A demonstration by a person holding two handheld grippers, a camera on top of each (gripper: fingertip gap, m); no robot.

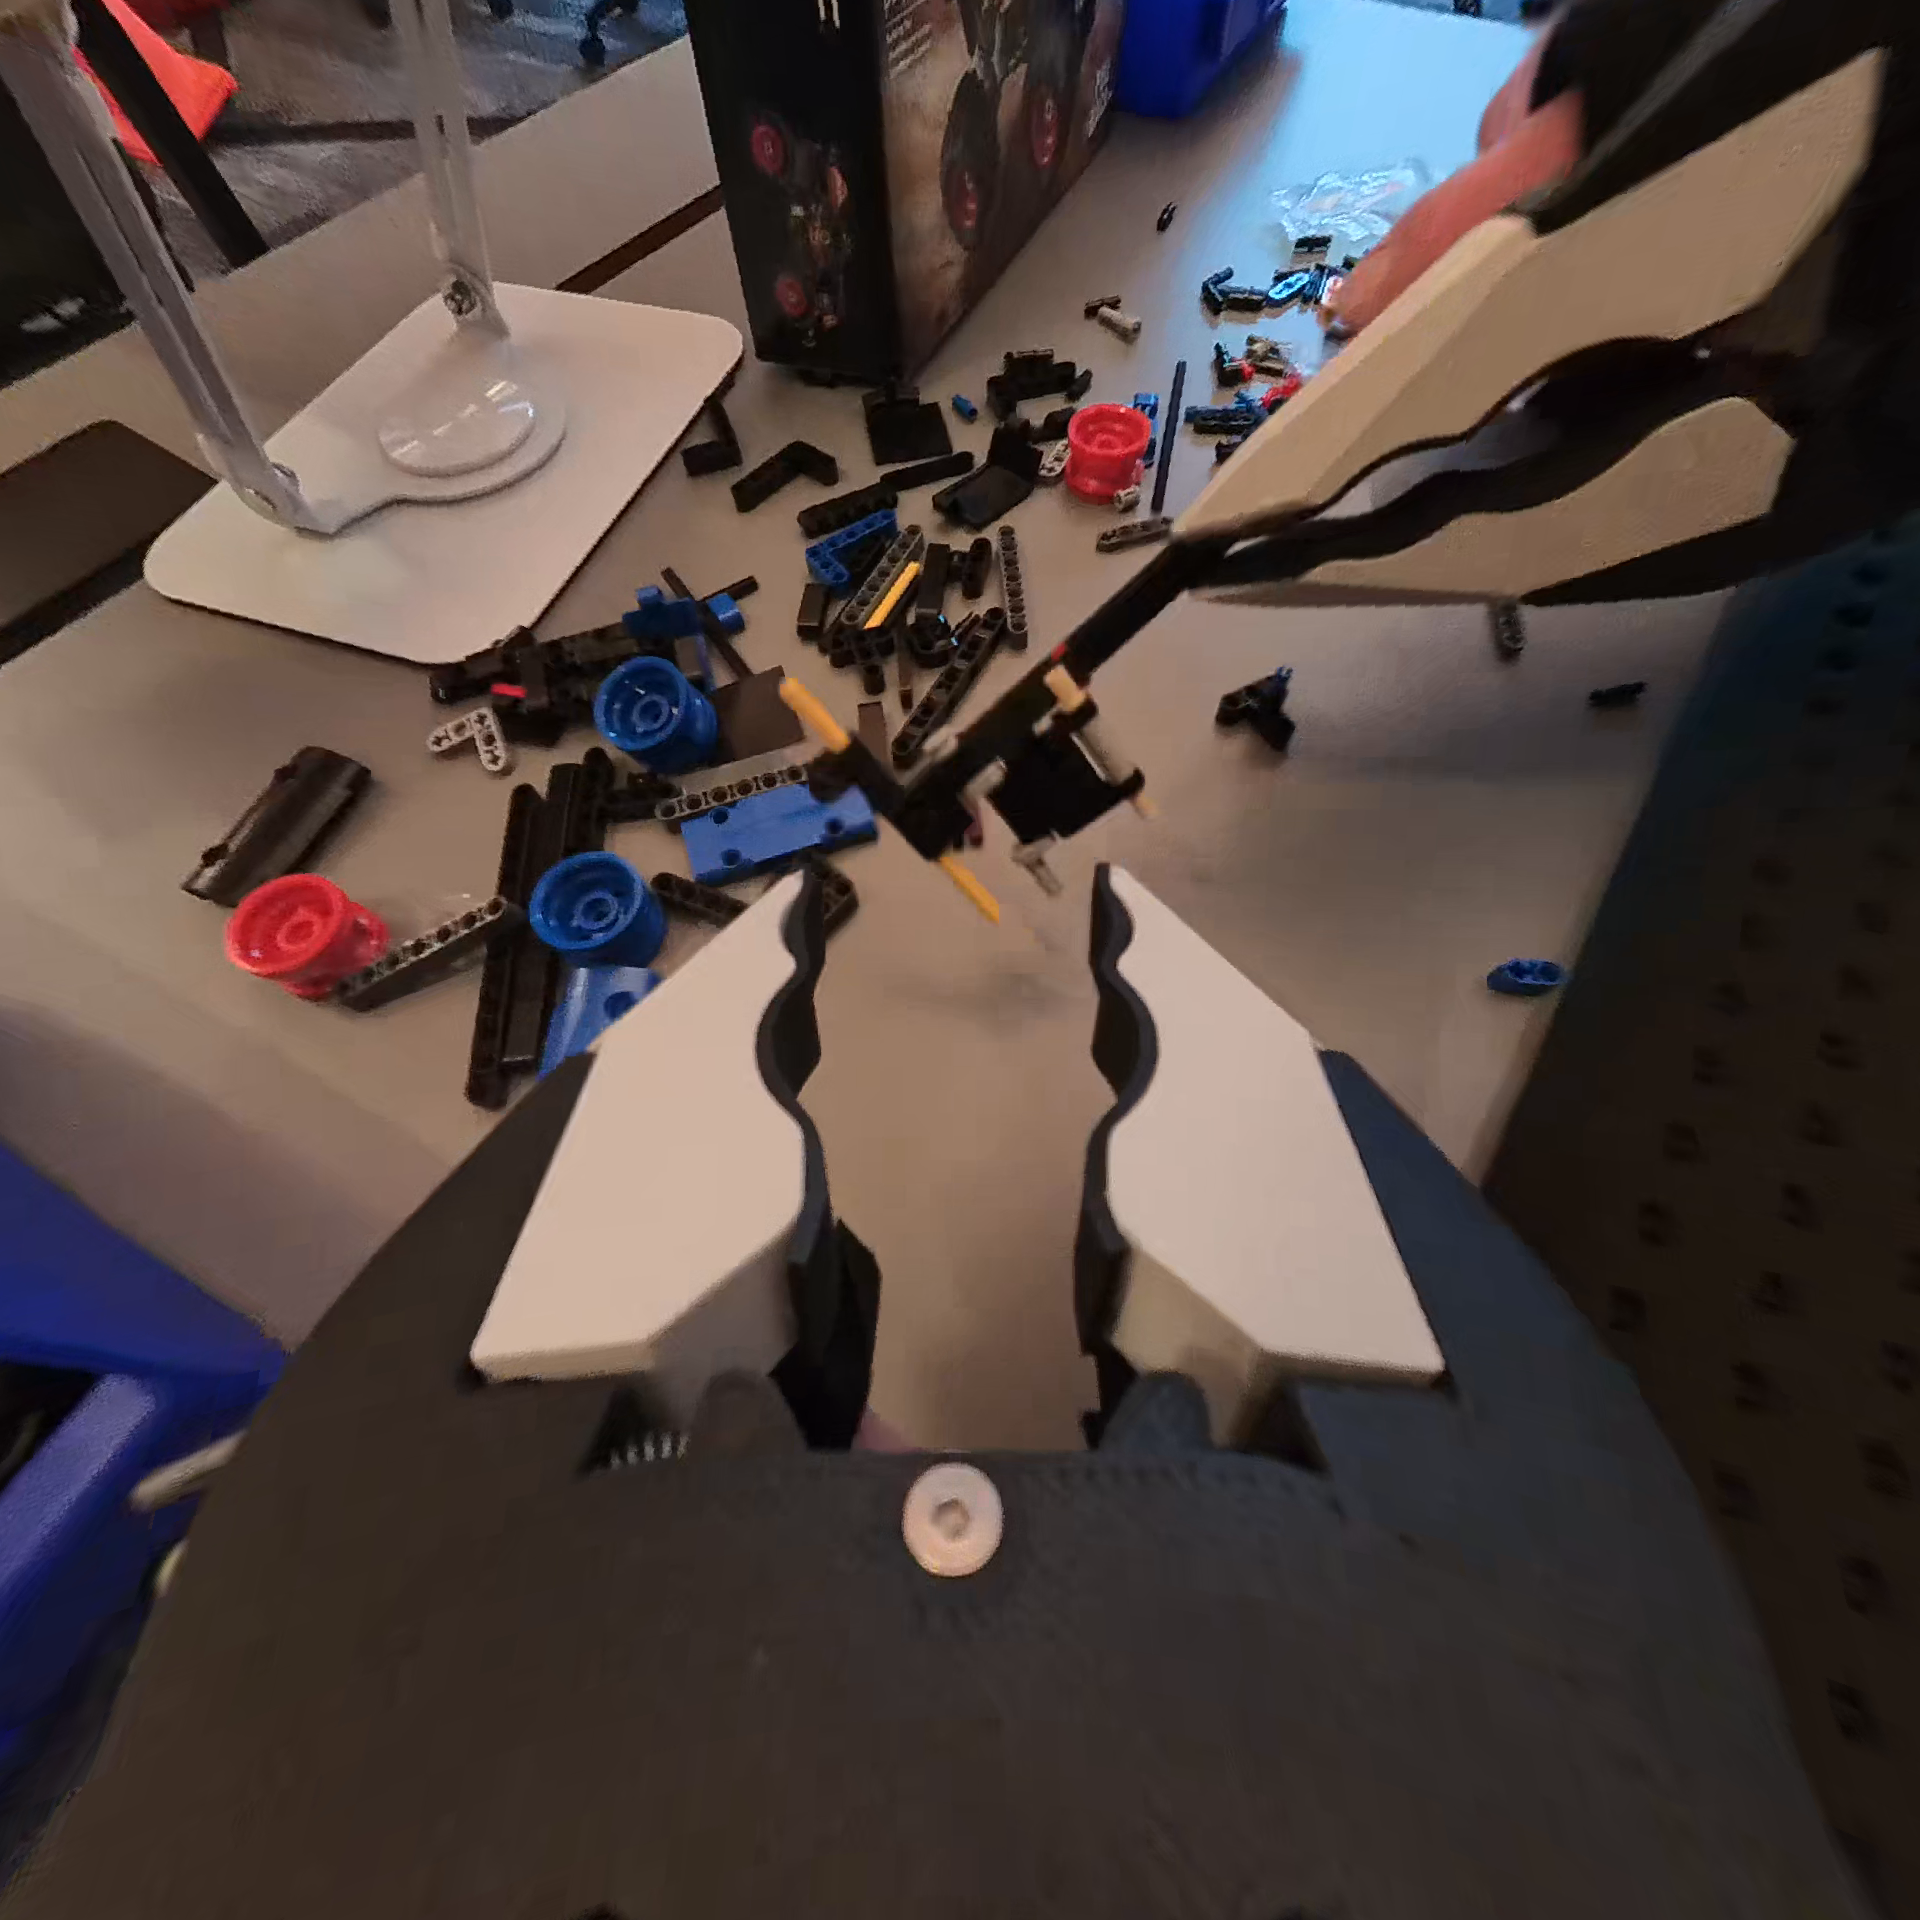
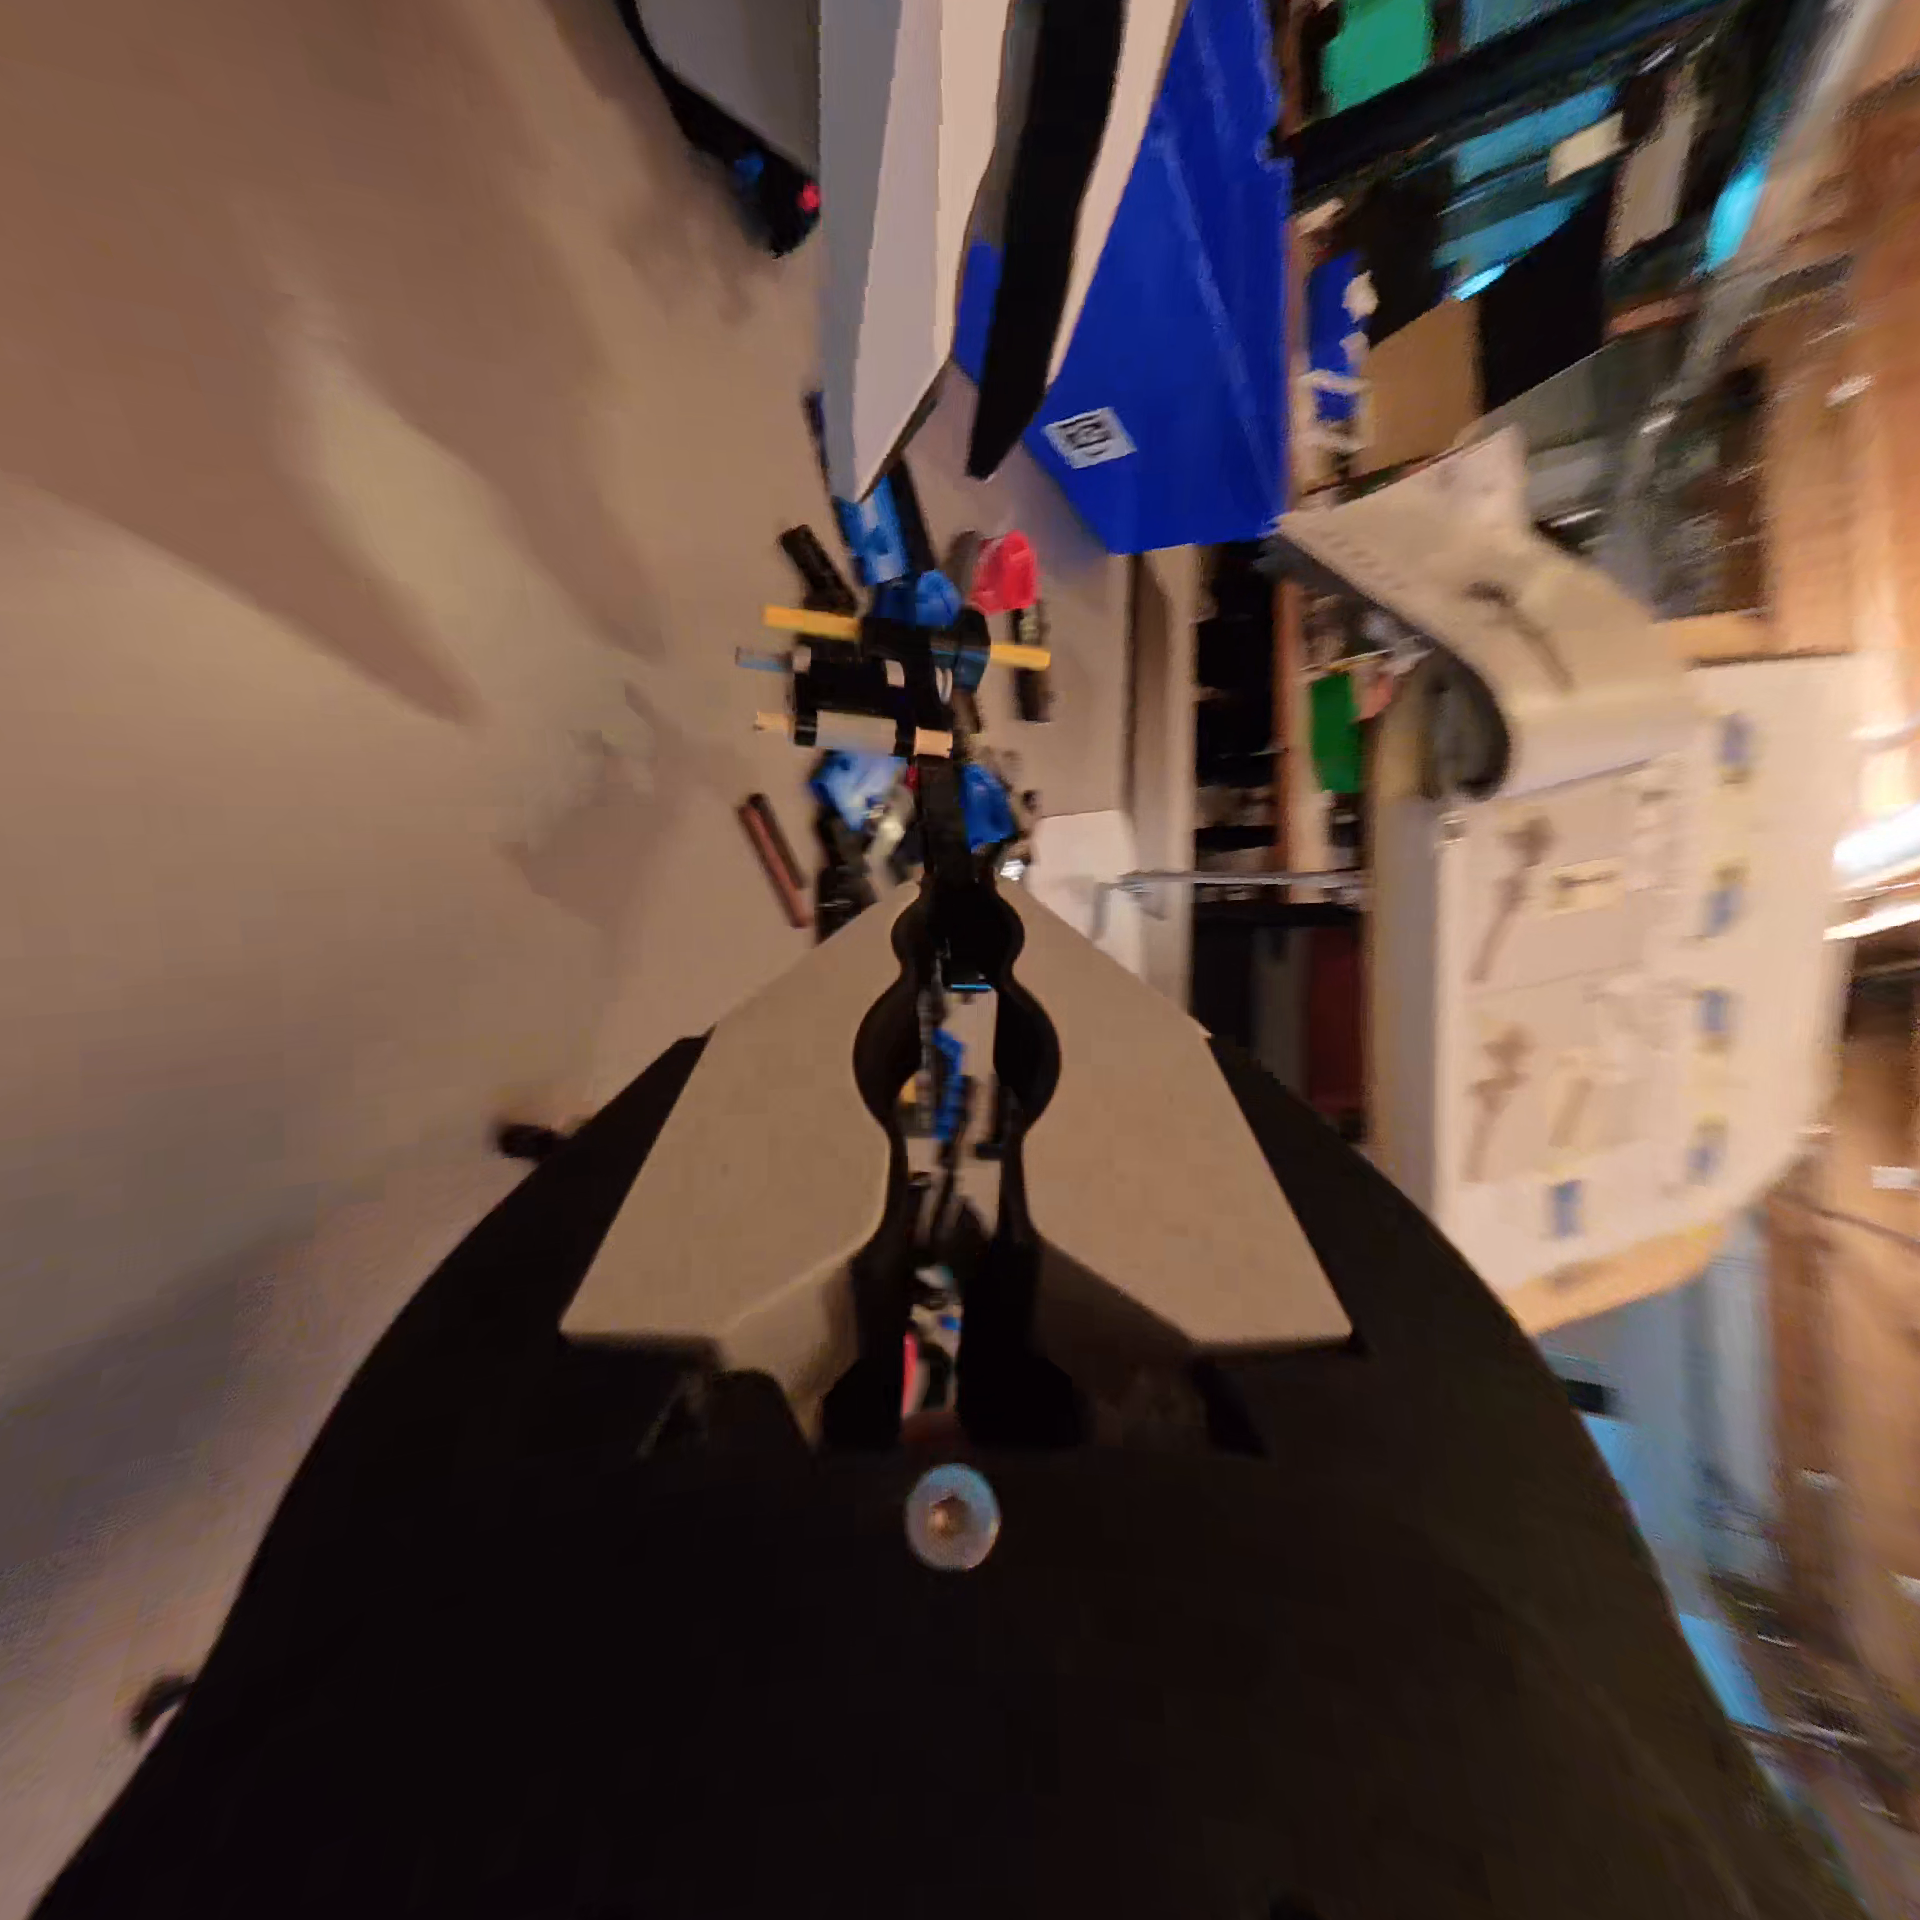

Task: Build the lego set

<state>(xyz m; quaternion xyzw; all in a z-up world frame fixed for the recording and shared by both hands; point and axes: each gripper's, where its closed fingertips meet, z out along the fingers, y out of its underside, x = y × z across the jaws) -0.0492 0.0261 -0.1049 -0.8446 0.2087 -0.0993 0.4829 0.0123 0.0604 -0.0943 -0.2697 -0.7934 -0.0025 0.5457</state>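
Note:
My left gripper [image 1: 951,883] is open and empty, just above the grey table. My right gripper [image 2: 956,899] is shut on the long black beam of a partly built lego assembly [image 2: 883,686]; it also shows in the left wrist view [image 1: 1184,540], reaching in from the upper right. The assembly [image 1: 997,774] is black with yellow and tan axles sticking out. It hangs in the air just beyond my left fingertips. Loose lego parts lie on the table behind it: black beams [image 1: 520,935], blue wheels [image 1: 597,909], red wheels [image 1: 296,930] and a blue panel [image 1: 774,831].
The lego box [image 1: 883,177] stands upright at the back. A white lamp base [image 1: 447,468] sits at the left. A blue bin [image 1: 73,1455] is at the lower left; it also shows in the right wrist view [image 2: 1174,343]. An instruction booklet [image 2: 1579,935] hangs at the right. My right fingertips sit around 8 cm from my left ones.

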